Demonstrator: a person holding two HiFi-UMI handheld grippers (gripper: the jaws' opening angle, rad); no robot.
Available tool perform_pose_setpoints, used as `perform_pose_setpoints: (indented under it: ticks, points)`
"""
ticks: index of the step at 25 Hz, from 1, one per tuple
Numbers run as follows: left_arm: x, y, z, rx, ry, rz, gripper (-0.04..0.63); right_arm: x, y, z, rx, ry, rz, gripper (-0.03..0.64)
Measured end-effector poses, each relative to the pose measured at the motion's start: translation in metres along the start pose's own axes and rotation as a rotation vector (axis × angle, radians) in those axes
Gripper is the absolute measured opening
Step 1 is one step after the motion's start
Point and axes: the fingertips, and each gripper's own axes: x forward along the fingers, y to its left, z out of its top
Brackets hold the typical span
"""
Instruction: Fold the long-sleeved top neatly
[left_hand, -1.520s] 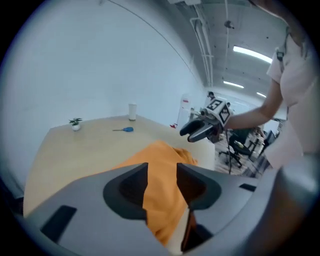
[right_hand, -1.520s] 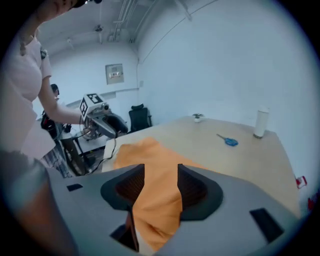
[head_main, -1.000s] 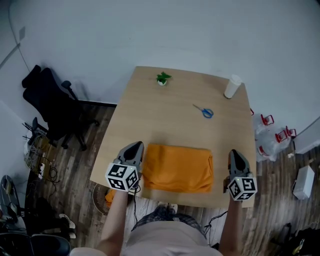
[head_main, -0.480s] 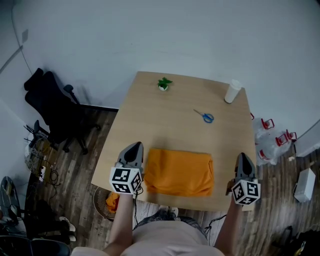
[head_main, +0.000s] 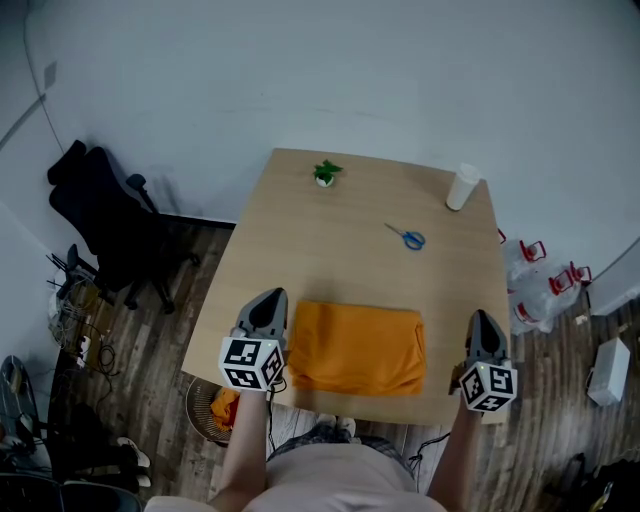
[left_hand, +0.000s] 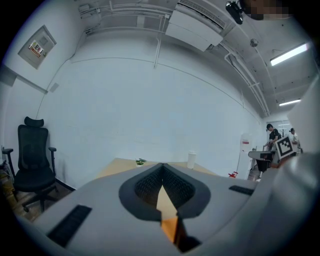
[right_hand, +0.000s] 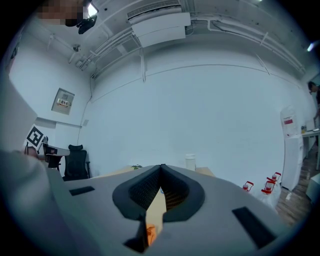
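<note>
The left hand-held gripper hovers just beside the left edge of the long-sleeved top. The right hand-held gripper sits off to the garment's right, apart from the cloth — probably flanking it because the folding looks finished. Both have their jaws pressed together with nothing between them. The top lies as a compact orange rectangle near the front edge of the surface — well apart from the scissors.
</note>
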Motion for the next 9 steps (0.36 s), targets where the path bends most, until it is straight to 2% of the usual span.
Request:
perform_pose_setpoints:
  ticks: [9]
  points:
    - [-0.0014,-0.0002,-0.0015,-0.02,0.003,-0.006,0.002,0.0016,0.0032,-0.0018,-0.006,0.014,0.001,0.008]
